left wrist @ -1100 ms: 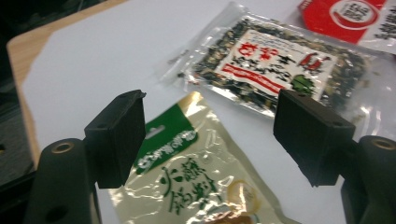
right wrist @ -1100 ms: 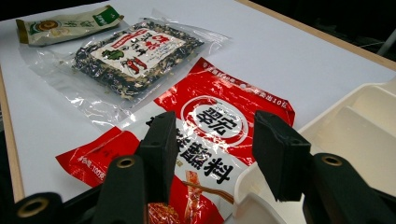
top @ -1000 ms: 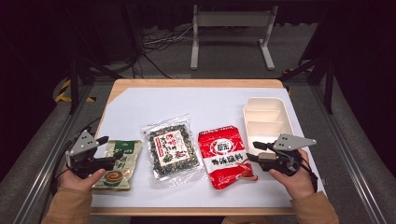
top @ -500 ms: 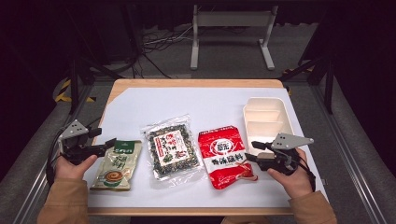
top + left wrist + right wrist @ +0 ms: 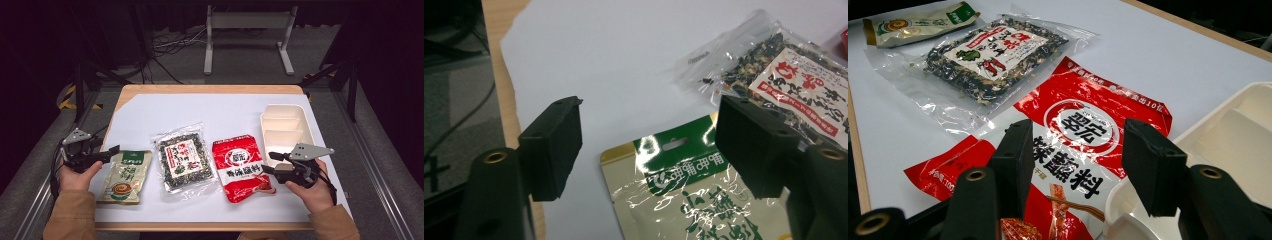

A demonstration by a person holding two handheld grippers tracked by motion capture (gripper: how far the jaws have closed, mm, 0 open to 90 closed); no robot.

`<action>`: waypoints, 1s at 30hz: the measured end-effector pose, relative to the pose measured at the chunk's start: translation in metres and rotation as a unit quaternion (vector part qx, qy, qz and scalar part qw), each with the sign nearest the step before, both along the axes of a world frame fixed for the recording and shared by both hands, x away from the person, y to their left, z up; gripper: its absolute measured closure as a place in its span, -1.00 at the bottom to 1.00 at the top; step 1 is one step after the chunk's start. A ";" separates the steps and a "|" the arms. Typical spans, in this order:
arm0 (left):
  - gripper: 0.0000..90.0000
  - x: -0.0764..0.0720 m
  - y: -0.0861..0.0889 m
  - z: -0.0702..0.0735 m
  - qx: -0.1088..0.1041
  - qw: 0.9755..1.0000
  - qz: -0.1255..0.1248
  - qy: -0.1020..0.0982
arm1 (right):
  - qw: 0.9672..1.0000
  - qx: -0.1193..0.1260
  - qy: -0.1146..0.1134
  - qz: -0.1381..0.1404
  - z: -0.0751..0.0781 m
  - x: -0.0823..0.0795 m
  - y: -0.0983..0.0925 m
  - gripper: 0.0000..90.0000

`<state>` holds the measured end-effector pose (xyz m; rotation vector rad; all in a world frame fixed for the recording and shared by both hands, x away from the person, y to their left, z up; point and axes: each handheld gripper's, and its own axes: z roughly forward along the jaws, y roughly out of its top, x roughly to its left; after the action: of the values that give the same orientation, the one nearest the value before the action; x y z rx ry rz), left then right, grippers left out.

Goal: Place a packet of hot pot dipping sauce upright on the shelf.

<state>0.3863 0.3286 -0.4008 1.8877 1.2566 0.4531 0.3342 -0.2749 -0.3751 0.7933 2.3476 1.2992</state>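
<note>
Comparing the earlier high views with the present one shows a single change: the left gripper (image 5: 107,152) has withdrawn from the flat green-and-gold foil sachet (image 5: 125,176). One second ago its jaws lay over the sachet's upper part; they now hover just off the sachet's top-left corner, above the white table sheet (image 5: 200,112). In the left gripper view the jaws stand wide apart with nothing between them, and the sachet (image 5: 684,200) lies flat below. The sachet sits a little askew compared with its earlier lie, which suggests it was released or nudged, not lifted.

The right gripper (image 5: 267,162) keeps its station. Its jaws have opened a little further and stand moderately wide, holding nothing. They straddle the right edge of the red-and-white plastic seasoning packet (image 5: 1068,145), which lies beside the sachet's neighbour, the clear bag of dark dried seaweed (image 5: 182,161). The cream plastic compartment tray (image 5: 285,127) stands farthest from the sachet, touching or overlapping the red packet's edge.

Judgement: no packet is gripped yet, so loading the tray remains undone.
</note>
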 end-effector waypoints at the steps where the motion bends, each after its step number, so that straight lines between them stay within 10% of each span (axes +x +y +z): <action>1: -0.40 0.001 0.001 -0.003 -0.001 1.000 0.003 0.005 | 1.000 0.000 0.001 0.002 0.000 0.000 0.000 0.06; 5: -0.38 0.010 0.006 -0.017 -0.006 0.999 -0.005 0.045 | 1.000 0.002 0.000 0.005 0.000 0.000 0.002 0.06; 30: -0.63 0.047 -0.004 -0.048 0.011 0.993 -0.058 0.107 | 1.000 -0.002 0.000 -0.001 -0.003 -0.007 0.000 0.05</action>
<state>0.4330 0.3250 -0.4486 2.0576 1.2730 0.2073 0.3267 -0.2745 -0.3778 0.7939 2.3473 1.2919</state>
